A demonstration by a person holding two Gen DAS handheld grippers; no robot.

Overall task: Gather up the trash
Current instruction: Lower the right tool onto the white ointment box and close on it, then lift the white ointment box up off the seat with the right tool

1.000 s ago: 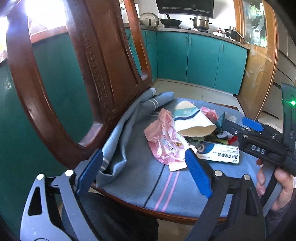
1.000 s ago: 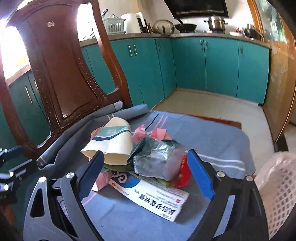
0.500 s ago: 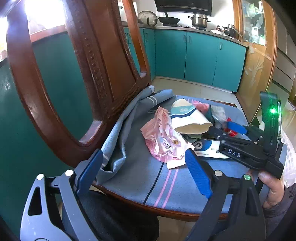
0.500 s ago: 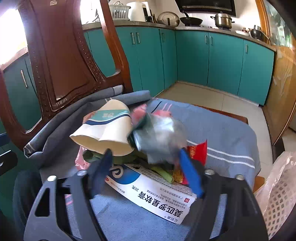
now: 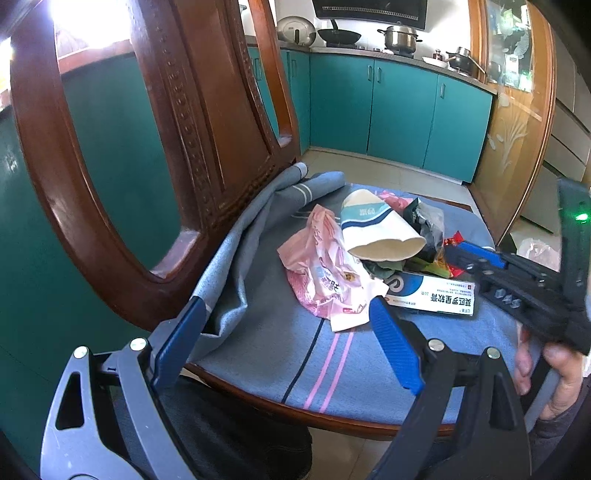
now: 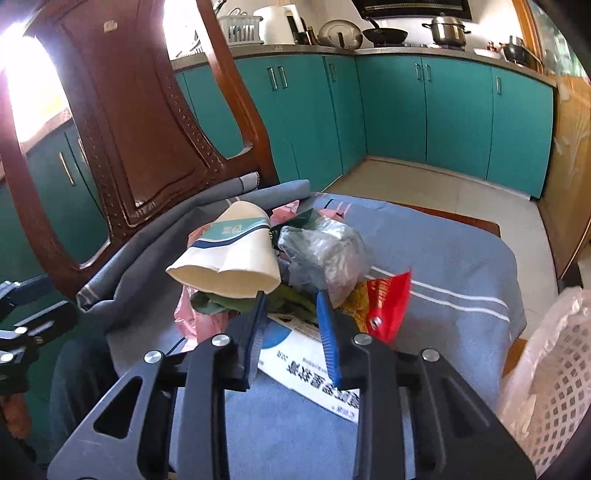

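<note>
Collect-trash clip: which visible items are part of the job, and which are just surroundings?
Job items:
paper cup
pink bag
crumpled clear plastic
red wrapper
medicine box
lined basket
right gripper, closing over green scraps

Surroundings:
chair
seat cloth
teal cabinets
cookware

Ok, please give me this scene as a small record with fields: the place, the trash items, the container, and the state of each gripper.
place: chair seat under a blue-grey striped cloth
trash: paper cup on its side, pink bag, grey crumpled plastic, red wrapper, white box, green leaves
container: white basket with plastic liner, right of the seat
left gripper: open, over the seat's near edge, holding nothing
right gripper: jaws closing at the pile; whether the pads grip anything cannot be told
</note>
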